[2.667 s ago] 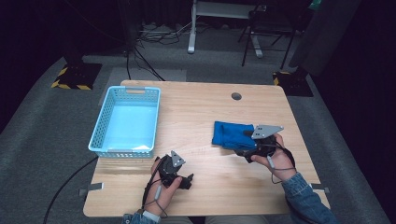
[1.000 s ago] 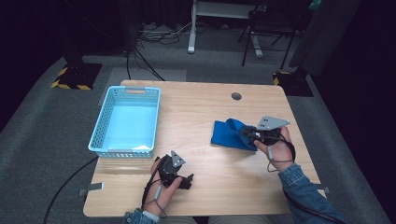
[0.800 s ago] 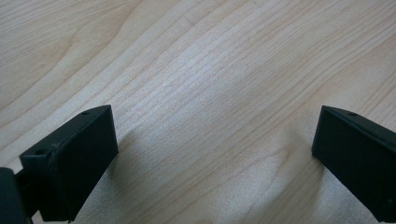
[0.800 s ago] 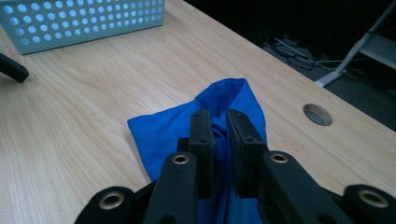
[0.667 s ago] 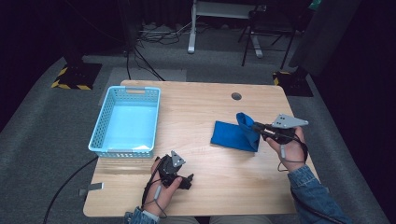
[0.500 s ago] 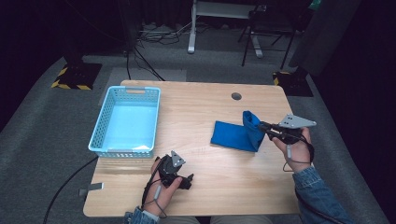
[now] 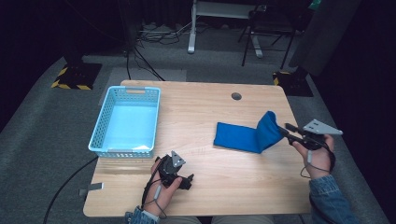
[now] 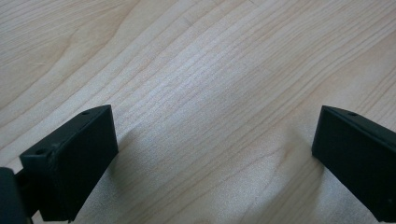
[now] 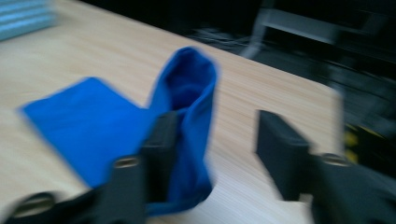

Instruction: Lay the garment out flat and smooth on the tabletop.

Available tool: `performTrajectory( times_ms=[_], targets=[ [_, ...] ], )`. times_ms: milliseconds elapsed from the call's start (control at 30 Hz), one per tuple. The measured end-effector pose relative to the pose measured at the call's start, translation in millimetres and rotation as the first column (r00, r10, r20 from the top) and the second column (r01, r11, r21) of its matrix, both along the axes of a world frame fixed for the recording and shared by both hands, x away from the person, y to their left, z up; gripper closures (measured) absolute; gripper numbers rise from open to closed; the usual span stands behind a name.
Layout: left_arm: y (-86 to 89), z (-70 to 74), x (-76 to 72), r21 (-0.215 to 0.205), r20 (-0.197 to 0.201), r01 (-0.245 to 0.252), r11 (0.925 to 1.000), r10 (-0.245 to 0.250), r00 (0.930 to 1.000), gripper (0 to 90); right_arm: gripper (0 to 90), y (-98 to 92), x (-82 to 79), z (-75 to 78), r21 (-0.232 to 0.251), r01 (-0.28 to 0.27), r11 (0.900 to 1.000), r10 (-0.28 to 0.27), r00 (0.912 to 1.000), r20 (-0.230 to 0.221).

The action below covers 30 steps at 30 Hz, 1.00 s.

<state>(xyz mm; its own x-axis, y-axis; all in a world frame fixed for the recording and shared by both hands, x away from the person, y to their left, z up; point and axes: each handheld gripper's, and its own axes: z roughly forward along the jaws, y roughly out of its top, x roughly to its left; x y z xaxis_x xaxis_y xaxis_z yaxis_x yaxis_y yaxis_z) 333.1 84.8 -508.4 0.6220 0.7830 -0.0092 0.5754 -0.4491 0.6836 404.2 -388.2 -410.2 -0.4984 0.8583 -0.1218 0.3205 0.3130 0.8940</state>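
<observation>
Bright, even light on the table (image 7: 205, 105), dark surroundings; right gripper view smeared by motion blur

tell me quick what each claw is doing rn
Left claw: open, nothing between its jaws.
Right claw: jaws just opened; blue cloth against one jaw, not clamped.

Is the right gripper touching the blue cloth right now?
Touching. In the right gripper view the blue cloth lies against one finger of the right gripper; the other stands clear as the fingers open.

Blue cloth (image 7: 240, 136), mostly flat on table's right half, right end lifted into upright fold.
</observation>
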Motion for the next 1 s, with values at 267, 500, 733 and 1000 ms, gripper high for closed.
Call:
performTrajectory(
  times_ms=[267, 500, 733, 1000],
  targets=[
    [-0.5, 0.2, -1.2, 0.0, -0.002, -0.016, 0.9999, 0.016, 0.9999, 0.2, 32.9, -49.8, -26.6, -12.4, 0.036, 0.112, 0.993, -0.111, 0.9937, -0.013],
    [0.1, 0.3, -3.5, -0.003, -0.001, -0.025, 0.9997, 0.025, 0.9997, 0.3, 32.3, -56.6, -31.6, -22.3, 0.044, 0.086, 0.995, -0.084, 0.9959, -0.033],
    [-6.4, 9.0, 0.4, -0.058, 0.047, -0.006, 0.9983, 0.008, 0.9988, 10.4, 32.0, -57.3, -33.0, -27.0, 0.032, 0.051, 0.998, -0.049, 0.9975, -0.051],
    [-32.1, 24.1, 17.5, -0.044, 0.123, 0.036, 0.9984, -0.03, 0.9919, 18.0, 31.1, -58.3, -27.9, -39.7, 0.026, 0.018, 0.999, -0.016, 0.9954, -0.094]
  ],
)
